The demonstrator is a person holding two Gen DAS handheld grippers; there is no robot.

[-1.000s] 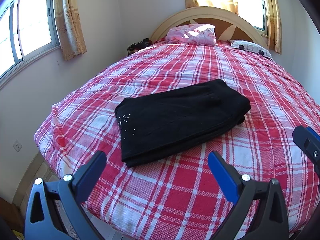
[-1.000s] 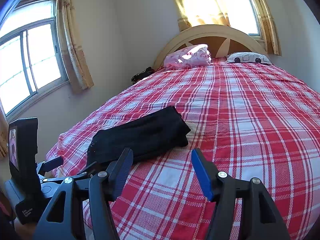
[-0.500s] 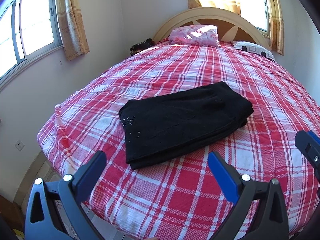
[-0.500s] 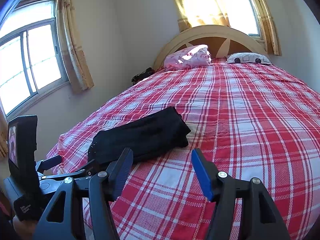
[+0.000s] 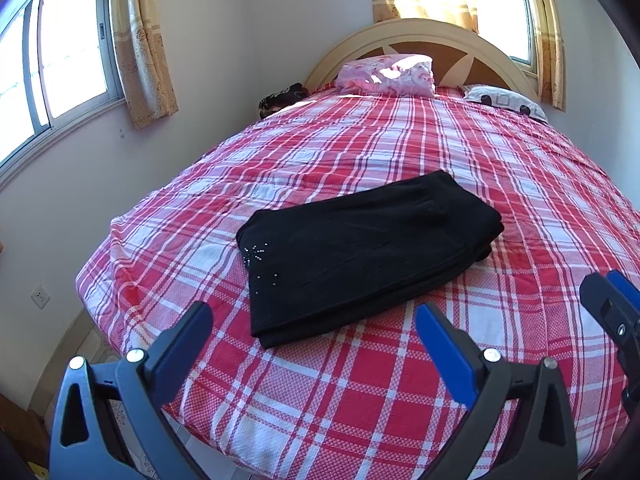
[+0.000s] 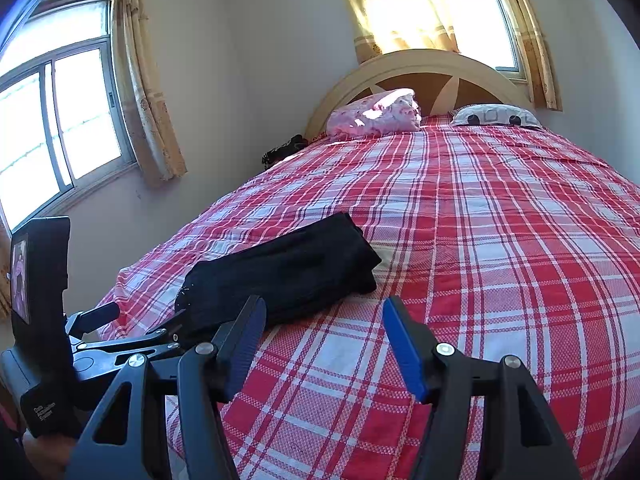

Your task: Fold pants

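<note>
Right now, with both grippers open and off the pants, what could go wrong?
1. The folded black pants lie near the bed's foot edge; a nudge from the left gripper could slide them off.
2. Layers at the fold's right end look loose; the right gripper regrasping could undo them.

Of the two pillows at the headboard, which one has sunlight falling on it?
The pink floral pillow, on the window-wall side, catches the sunlight. The white pillow with black patches beside it lies in shade.

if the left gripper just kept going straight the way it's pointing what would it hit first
Most likely the folded black pants, which lie dead ahead of the open left gripper on the plaid bedspread. Depth is unclear; angled lower, it could meet the bedspread just before them.
</note>
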